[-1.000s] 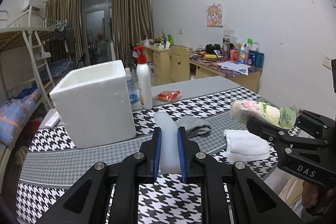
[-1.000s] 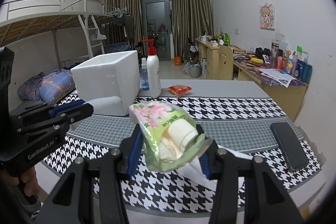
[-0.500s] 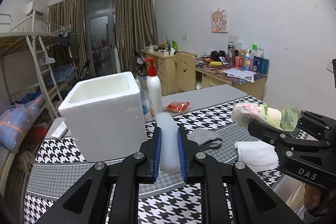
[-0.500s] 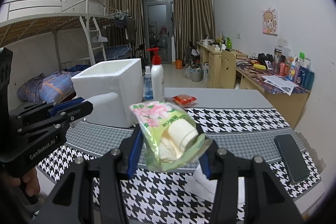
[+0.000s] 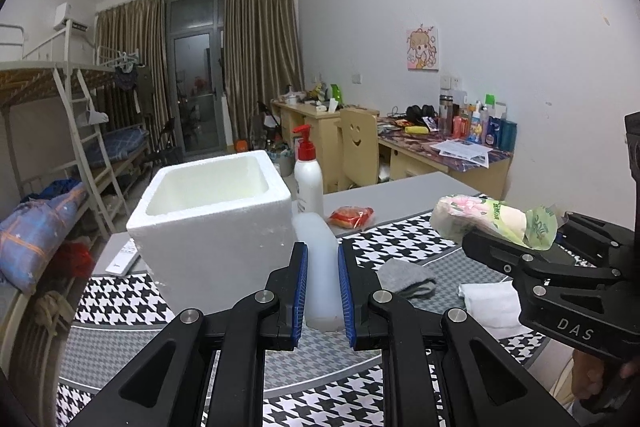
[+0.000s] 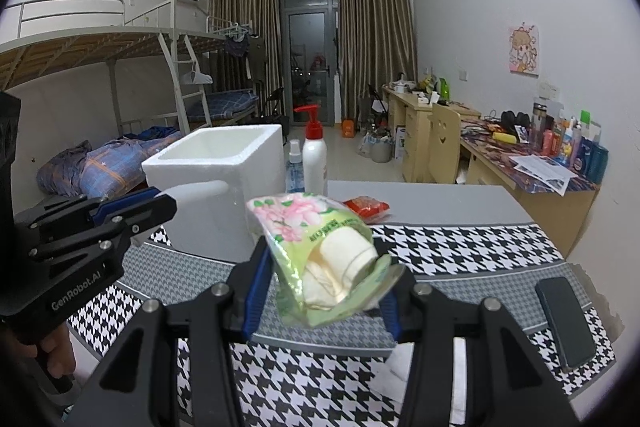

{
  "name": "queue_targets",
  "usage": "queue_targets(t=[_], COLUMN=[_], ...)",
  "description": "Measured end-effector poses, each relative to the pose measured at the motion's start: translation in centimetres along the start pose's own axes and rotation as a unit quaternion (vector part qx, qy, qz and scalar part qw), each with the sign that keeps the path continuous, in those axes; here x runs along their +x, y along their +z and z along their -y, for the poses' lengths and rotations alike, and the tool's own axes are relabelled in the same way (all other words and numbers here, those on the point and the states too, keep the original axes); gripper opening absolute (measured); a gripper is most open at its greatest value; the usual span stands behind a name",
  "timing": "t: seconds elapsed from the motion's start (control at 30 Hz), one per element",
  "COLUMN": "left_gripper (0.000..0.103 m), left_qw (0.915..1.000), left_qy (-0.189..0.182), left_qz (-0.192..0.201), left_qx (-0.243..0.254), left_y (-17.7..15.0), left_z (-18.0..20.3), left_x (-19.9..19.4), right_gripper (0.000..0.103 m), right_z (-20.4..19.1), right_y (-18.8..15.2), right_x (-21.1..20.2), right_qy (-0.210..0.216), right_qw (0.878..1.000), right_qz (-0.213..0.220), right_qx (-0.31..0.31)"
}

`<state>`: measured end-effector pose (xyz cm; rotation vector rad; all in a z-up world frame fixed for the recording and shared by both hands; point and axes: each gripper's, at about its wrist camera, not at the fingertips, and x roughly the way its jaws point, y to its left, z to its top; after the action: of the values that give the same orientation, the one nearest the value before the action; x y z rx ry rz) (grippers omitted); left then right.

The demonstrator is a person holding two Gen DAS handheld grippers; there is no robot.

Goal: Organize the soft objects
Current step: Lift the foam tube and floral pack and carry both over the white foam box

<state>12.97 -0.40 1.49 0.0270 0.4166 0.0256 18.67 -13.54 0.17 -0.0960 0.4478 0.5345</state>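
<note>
My left gripper point(image 5: 322, 255) is shut on a translucent white soft bar point(image 5: 320, 279) that sticks out forward, held above the table just right of the open white foam box point(image 5: 212, 223). My right gripper point(image 6: 324, 279) is shut on a green floral pack point(image 6: 320, 255) with pale rolls inside, also lifted off the table. The left wrist view has that pack point(image 5: 480, 223) at the right. In the right wrist view the bar point(image 6: 200, 189) points at the foam box point(image 6: 216, 187). A grey sock point(image 5: 406, 281) and a folded white cloth point(image 5: 488, 303) lie on the table.
A red-capped pump bottle point(image 5: 308, 183) and a small spray bottle point(image 6: 294, 171) stand behind the box. A red packet point(image 5: 350, 217) lies on the grey tabletop. A dark phone point(image 6: 564, 321) lies near the table's right edge. Bunk beds and desks line the room.
Both grippers have risen and moved forward with their loads. The foam box now looks closer and its opening is more visible.
</note>
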Motion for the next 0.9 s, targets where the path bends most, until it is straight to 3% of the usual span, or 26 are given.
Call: queue_targets(t=[0.9], left_gripper=[0.017], left_qw=[0.9996], left_qy=[0.012], left_qz=[0.024], left_qx=[-0.005], left_y=[3.8], left_z=[-3.0], left_x=[-0.1], right_gripper=[0.052], right_z=[-2.9], right_y=[4.7], right_x=[1.4], right_qy=[0.012], right_qw=[0.999], right_qz=[0.021], right_qx=[-0.035])
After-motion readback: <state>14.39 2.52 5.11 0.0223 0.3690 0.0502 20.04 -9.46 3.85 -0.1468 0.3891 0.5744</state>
